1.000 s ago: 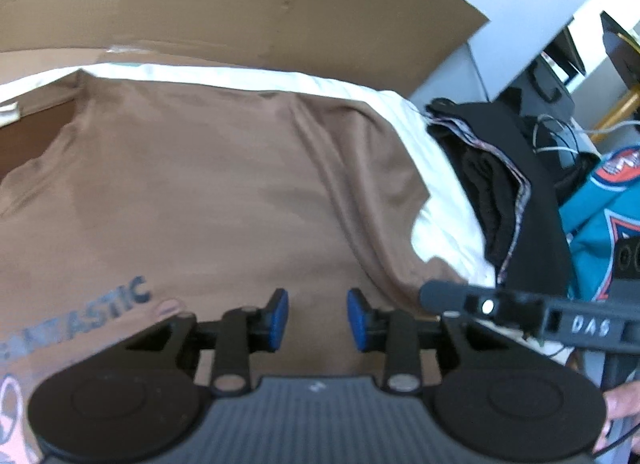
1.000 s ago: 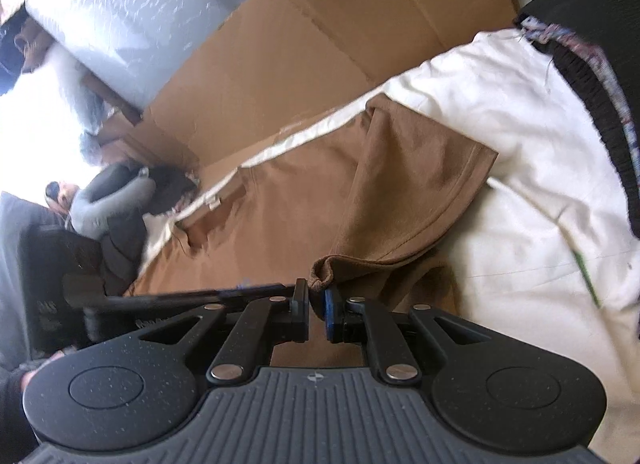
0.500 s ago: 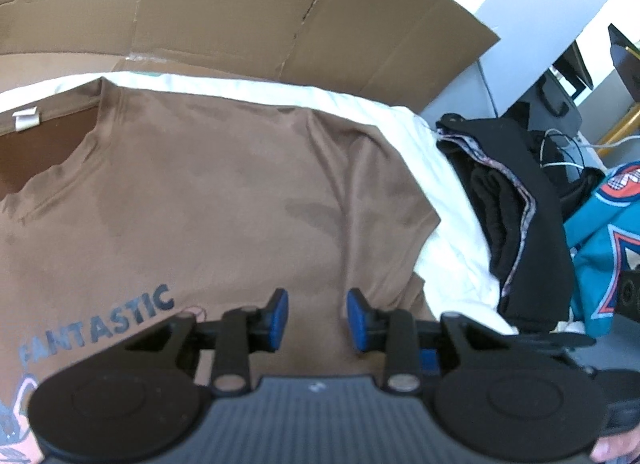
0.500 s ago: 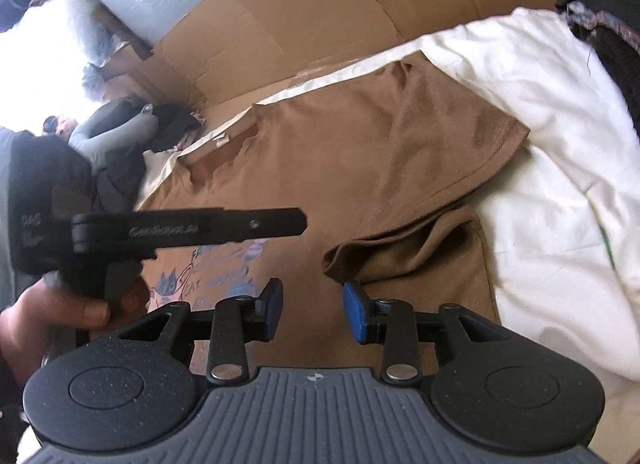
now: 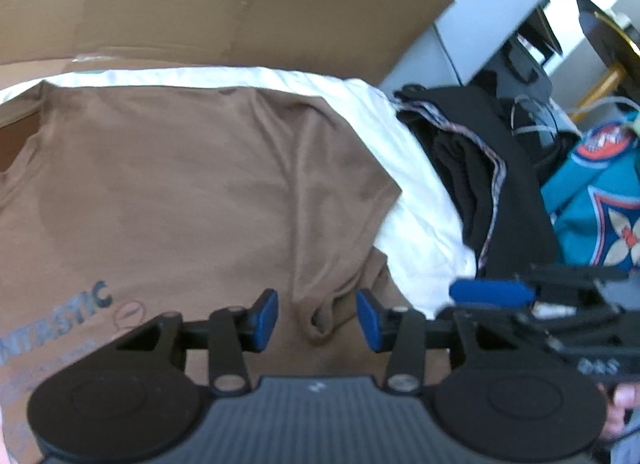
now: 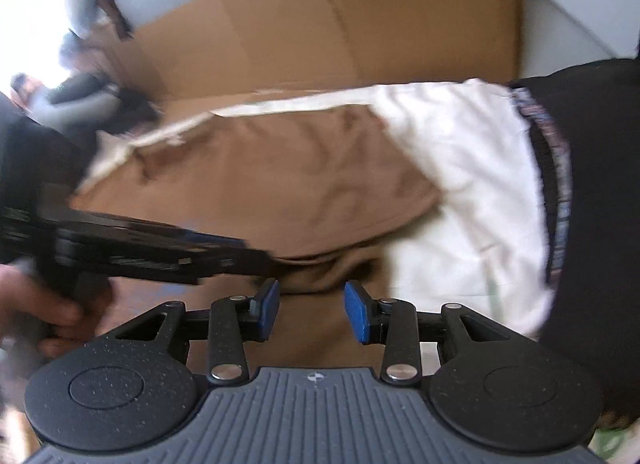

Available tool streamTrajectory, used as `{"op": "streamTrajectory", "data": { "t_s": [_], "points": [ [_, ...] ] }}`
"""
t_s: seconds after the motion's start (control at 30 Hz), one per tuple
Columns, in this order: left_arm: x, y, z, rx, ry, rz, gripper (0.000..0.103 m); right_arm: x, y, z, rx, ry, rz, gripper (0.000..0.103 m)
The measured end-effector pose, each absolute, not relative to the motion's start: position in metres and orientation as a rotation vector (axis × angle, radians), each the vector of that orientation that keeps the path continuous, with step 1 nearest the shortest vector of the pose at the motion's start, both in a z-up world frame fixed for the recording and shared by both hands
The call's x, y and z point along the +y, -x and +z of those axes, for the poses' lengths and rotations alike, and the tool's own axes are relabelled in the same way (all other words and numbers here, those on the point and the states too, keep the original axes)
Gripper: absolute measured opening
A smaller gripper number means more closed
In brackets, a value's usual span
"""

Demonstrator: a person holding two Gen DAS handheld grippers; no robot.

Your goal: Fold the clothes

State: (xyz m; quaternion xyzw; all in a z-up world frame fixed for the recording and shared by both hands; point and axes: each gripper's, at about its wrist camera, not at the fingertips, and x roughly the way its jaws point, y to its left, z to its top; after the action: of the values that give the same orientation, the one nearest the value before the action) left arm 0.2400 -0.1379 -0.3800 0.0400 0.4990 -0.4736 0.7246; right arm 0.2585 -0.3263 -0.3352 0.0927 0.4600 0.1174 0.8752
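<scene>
Left wrist view, from left to right. At 8 o'clock, grey-blue lettering (image 5: 86, 306) on the brown T-shirt (image 5: 192, 200), readable only as "…NTASTIC", with a small oval mark beside it and fainter print below, too blurred to read. Shirt spread flat, front up, over a white sheet (image 5: 416, 224), one short sleeve reaching toward 3 o'clock. At 6 o'clock, the left gripper (image 5: 317, 320): blue pads apart and widening, a puckered ridge of shirt cloth in the gap, not pinched. At 4 o'clock, the right gripper (image 5: 492, 292) crossing in, white letters on its body looking like "DAS".

Compared with a second ago: left pads set wider; shirt hem bunched into a fold between them where cloth lay smooth. Right gripper (image 6: 312, 306) then closed on the folded shirt edge, now released, pads parted and widening, brown cloth (image 6: 280, 188) below and between them but not pressed. Left gripper (image 6: 168, 252) across its view at 9 o'clock, a hand (image 6: 36, 304) on the grip.

Surface and room: flattened cardboard (image 5: 224, 12) standing behind the sheet at 12 o'clock; a pile of black clothes (image 5: 480, 168) at 2 o'clock; a teal jersey (image 5: 596, 204) with an orange crest at 3 o'clock; cables and dark furniture beyond.
</scene>
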Motion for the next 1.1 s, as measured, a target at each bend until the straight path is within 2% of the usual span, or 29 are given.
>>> {"op": "streamTrajectory", "data": {
  "t_s": [0.07,0.17,0.23,0.5,0.7,1.1],
  "points": [
    [-0.142,-0.240,-0.384,1.110,-0.094,-1.036,0.045,-0.332,-0.262,-0.343,0.966,-0.171,0.213,0.043],
    [-0.146,-0.238,-0.388,1.109,-0.115,-1.041,0.036,-0.335,-0.270,-0.355,0.969,-0.133,0.180,0.043],
    [-0.149,-0.237,-0.389,1.103,-0.142,-1.050,0.020,-0.335,-0.276,-0.362,0.969,-0.098,0.159,0.043],
    [-0.140,-0.236,-0.387,1.111,-0.153,-1.010,0.007,-0.326,-0.301,-0.393,1.001,0.010,0.176,0.043],
    [-0.128,-0.237,-0.385,1.101,-0.135,-0.932,0.003,-0.326,-0.308,-0.399,0.988,0.046,0.165,0.041],
    [-0.117,-0.234,-0.399,1.167,-0.147,-0.874,0.004,-0.318,-0.307,-0.402,0.978,0.125,0.155,0.041]
  ]
}}
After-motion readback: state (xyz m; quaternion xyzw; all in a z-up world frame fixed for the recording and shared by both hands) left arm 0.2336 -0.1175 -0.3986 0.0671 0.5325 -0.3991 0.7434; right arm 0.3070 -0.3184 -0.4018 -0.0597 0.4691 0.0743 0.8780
